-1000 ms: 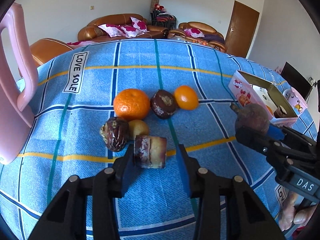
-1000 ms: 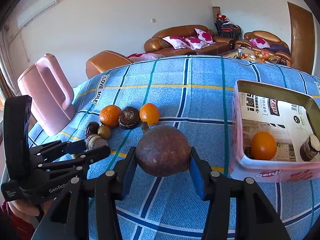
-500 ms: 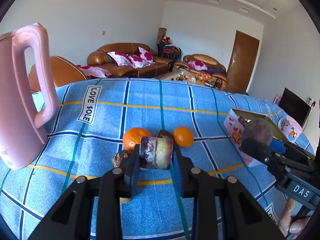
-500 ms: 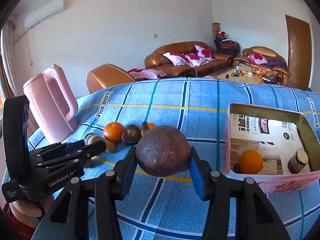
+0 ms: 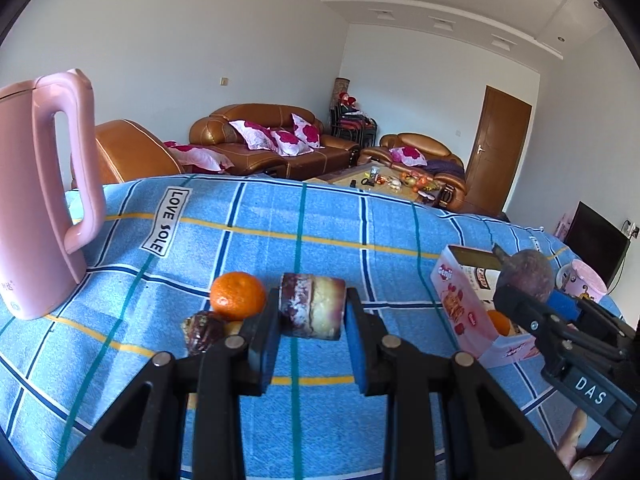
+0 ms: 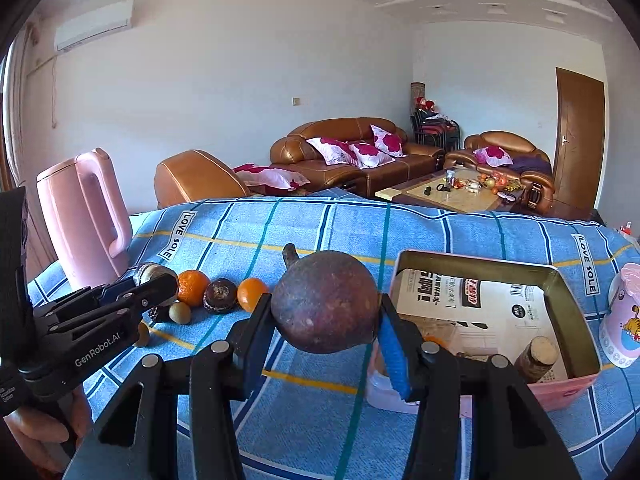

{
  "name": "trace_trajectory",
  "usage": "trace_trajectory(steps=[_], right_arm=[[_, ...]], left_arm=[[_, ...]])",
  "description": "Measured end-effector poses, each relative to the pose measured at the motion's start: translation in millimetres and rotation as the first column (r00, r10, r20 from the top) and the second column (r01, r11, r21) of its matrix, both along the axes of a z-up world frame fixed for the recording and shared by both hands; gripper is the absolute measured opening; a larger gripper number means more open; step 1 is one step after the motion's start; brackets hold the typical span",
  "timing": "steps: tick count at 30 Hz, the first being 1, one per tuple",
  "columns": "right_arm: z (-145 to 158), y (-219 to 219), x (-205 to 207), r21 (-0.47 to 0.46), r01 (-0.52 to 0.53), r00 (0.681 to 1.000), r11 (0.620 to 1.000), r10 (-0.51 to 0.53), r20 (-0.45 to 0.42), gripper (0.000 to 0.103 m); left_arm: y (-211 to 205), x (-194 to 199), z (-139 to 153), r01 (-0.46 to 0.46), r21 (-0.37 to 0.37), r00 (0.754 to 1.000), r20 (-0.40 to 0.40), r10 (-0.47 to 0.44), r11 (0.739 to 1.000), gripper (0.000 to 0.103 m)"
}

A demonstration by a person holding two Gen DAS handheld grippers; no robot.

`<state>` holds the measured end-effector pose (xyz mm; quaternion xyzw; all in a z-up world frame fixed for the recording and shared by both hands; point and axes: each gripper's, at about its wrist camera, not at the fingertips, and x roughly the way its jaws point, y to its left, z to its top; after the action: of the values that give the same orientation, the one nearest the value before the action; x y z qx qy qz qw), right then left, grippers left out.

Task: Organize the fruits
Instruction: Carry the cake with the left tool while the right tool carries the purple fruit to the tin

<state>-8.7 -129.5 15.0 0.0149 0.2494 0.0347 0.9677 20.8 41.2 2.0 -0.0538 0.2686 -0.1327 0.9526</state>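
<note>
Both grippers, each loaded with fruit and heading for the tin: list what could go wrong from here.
1. The left gripper clamps the cut cylindrical fruit piece by its flat ends only; a tilt might let it slip out.
2. The right gripper holds the round brown fruit on its curved sides, so it could roll free above the blue cloth.
3. Both aim for the same pink tin; the grippers may collide at its rim.

Both wrist views low over blue tablecloth (image 5: pixel 280 216), facing sofa (image 6: pixel 352 152) (shared); each sees other's fingers.
</note>
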Motion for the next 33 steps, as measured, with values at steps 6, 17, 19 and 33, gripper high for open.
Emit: trace_trajectory(steps=[6, 17, 19, 33], right_arm=[[0.1, -33.6, -0.7, -0.013, 0.062, 0.998, 0.998, -0.062, 0.001, 0.052], [0.3, -92.2, -0.1, -0.02, 0.144, 0.99, 0.989, -0.144, -0.003, 0.052], [0.6, -100.7, -1.5, -0.03, 0.156, 0.988, 0.987, -0.156, 0.001, 0.052], [-4.6, -171.9, 3.2, -0.048, 0.268, 0.963, 0.962, -0.27, -0.028, 0.052]], left_arm=[[-36.8, -2.0, 0.0, 0.034, 0.008, 0.999, 0.014, -0.034, 0.999, 0.031], [-101.7, 1.7, 0.0, 0.115, 0.009, 0.993, 0.021, -0.115, 0.993, 0.031], [-112.5, 2.6, 0.9, 0.128, 0.011, 0.992, 0.021, -0.128, 0.992, 0.031], [-192.8, 18.2, -1.3, 0.201, 0.047, 0.98, -0.009, -0.201, 0.978, 0.031]])
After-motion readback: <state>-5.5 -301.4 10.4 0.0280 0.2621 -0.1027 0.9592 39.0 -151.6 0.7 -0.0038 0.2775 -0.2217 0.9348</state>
